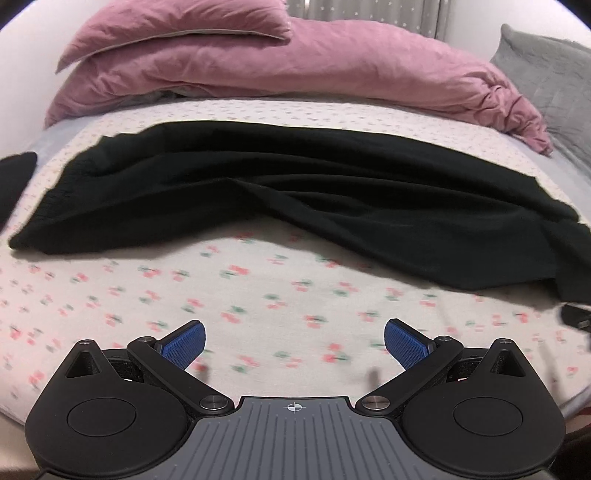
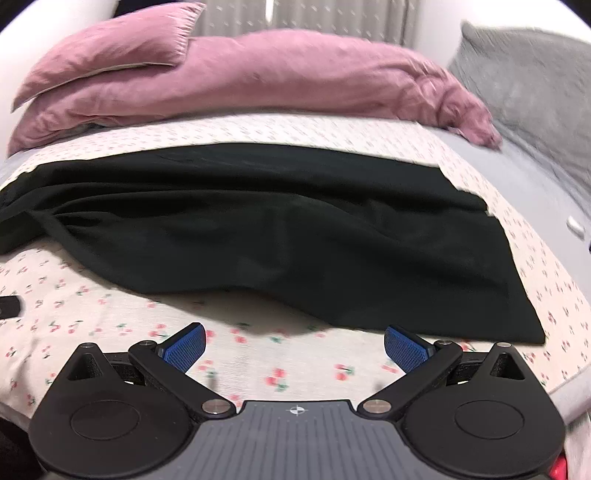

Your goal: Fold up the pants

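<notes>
Black pants (image 1: 295,192) lie spread sideways across the bed, wrinkled, with the near edge rumpled. They also show in the right wrist view (image 2: 288,236). My left gripper (image 1: 294,341) is open and empty over the flowered sheet, a short way in front of the pants' near edge. My right gripper (image 2: 294,343) is open and empty, close to the pants' near edge at their right part. The blue pads (image 2: 404,347) hold nothing.
A white sheet with a cherry print (image 1: 221,295) covers the bed. A pink duvet (image 1: 295,70) and pink pillow (image 1: 177,26) lie behind the pants. A grey pillow (image 1: 546,74) sits at the back right. A dark object (image 1: 16,184) lies at the left edge.
</notes>
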A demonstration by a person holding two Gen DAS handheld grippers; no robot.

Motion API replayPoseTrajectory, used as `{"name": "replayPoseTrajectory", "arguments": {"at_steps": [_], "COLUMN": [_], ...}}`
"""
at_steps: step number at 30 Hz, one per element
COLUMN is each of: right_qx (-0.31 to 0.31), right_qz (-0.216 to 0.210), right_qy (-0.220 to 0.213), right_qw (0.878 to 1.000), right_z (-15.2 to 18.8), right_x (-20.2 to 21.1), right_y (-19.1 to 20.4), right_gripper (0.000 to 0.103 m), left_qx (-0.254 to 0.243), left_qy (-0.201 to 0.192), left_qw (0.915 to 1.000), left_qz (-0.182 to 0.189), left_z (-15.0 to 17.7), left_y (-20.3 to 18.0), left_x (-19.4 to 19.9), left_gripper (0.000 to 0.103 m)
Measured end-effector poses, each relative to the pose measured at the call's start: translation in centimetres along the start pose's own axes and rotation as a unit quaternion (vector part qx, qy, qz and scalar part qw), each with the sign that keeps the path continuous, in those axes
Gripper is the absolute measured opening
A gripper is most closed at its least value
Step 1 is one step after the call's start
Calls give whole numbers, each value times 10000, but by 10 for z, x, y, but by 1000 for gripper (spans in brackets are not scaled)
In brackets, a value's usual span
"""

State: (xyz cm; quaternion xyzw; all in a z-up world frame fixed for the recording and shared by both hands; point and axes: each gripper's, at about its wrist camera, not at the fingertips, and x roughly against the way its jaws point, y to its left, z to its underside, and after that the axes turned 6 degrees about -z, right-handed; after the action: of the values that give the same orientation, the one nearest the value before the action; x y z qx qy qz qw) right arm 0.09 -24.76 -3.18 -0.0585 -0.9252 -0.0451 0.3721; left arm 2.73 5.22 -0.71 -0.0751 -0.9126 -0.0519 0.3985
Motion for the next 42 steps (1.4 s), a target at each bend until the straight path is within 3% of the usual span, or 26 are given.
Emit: {"name": "replayPoseTrajectory", "arguments": {"at_steps": [4, 9, 11, 16, 21, 27, 30, 32, 33, 34, 36, 39, 42], "right_qx": [-226, -822, -1036, -1595, -1997, -2230, -2379, -2494, -2546, -2597, -2757, -3176, -3616], "right_qz": [-9, -279, -284, -190, -202, -240, -285, -315, -304, -258, -165, -160, -236], "right_qy": [367, 550, 572, 611, 476, 403, 341, 295, 274, 254, 181, 55, -123], "right_qw": [9991, 9947, 9926, 9851, 9785, 9737, 9703, 9674, 9662, 9650, 9609, 9481, 9320], "right_z": [-6, -4, -3, 6, 11, 9, 12, 14, 15, 15, 17, 21, 25], "right_x": [-7, -14, -17, -17, -14, -15, -11, -8, -7, -6, -3, -2, -6], "right_y": [-28, -70, -84, -114, -131, -139, -145, -150, -152, -155, -163, -181, -193], "right_gripper": [103, 101, 99, 95, 95, 94, 93, 91, 89, 89, 86, 83, 79], "left_qx": [-18, 1046, 1528, 2389, 3033, 3808, 3986, 4119, 4116, 4070, 4065, 4044, 3888], "left_qy": [250, 541, 649, 399, 129, 29, 44, 118, 117, 88, 102, 161, 131], "left_qw": [9995, 9930, 9861, 9702, 9526, 9246, 9169, 9108, 9109, 9129, 9134, 9144, 9212], "left_qz": [-172, 9, 86, 69, 181, -18, -216, -237, -265, -290, -203, -81, -121], "left_z": [-9, -18, -20, -22, -28, -34, -35, -31, -30, -30, -26, -20, -16], "left_y": [35, 104, 133, 187, 222, 249, 254, 258, 258, 259, 261, 263, 260], "left_x": [-11, -27, -33, -32, -39, -55, -64, -70, -71, -71, -72, -73, -68], "left_gripper": [103, 103, 102, 101, 100, 96, 84, 66, 53, 32, 12, 0, 0]}}
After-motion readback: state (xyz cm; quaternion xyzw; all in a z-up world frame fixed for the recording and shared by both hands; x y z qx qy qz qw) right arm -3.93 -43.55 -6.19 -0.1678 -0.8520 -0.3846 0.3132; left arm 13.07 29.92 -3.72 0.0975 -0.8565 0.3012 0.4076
